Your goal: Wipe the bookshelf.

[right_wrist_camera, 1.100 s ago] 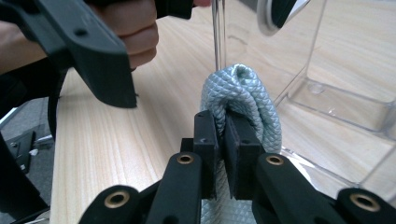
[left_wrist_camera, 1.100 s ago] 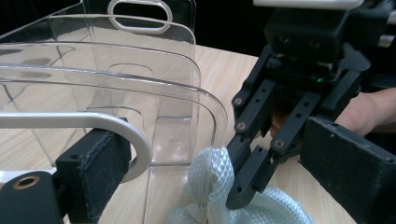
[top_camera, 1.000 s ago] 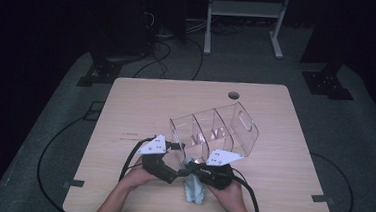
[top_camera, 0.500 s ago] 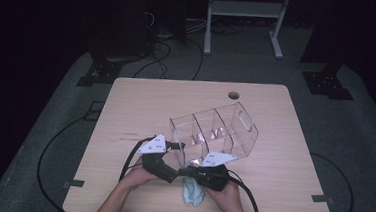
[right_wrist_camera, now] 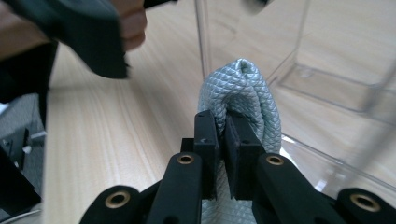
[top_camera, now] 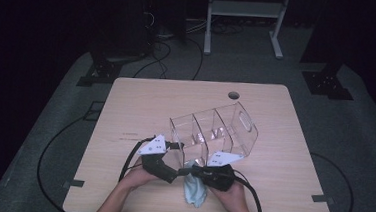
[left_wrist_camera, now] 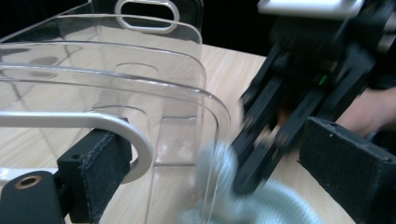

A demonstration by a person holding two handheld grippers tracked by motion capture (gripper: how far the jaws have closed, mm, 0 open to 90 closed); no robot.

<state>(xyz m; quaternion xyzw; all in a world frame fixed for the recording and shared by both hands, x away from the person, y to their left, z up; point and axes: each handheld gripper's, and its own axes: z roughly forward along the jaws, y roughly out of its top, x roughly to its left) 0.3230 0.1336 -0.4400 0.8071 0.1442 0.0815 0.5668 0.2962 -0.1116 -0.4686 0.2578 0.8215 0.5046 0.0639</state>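
A clear plastic organizer [top_camera: 225,123] with several compartments lies tilted on the wooden table [top_camera: 141,102]. My right gripper [top_camera: 191,172] is at its near end, shut on a pale grey-blue cloth [top_camera: 193,191] that hangs down to the table. In the right gripper view the jaws [right_wrist_camera: 224,126] pinch a fold of the scaly cloth [right_wrist_camera: 243,84] beside the organizer [right_wrist_camera: 327,60]. My left gripper [left_wrist_camera: 219,140] is open and its jaws have just been closing. The organizer's end walls [left_wrist_camera: 140,70] stand between them, with the rim against the left pad [left_wrist_camera: 100,168]. Beyond them are the right gripper [left_wrist_camera: 247,179] and the cloth [left_wrist_camera: 280,205].
The table has a cable hole [top_camera: 233,95] at its far edge. Black cables trail from both grippers over the near edge. Dark stands and a white frame [top_camera: 243,9] stand on the floor beyond the table.
The right gripper with the cloth has shifted slightly at the organizer's near end. The left hand has stayed in place.
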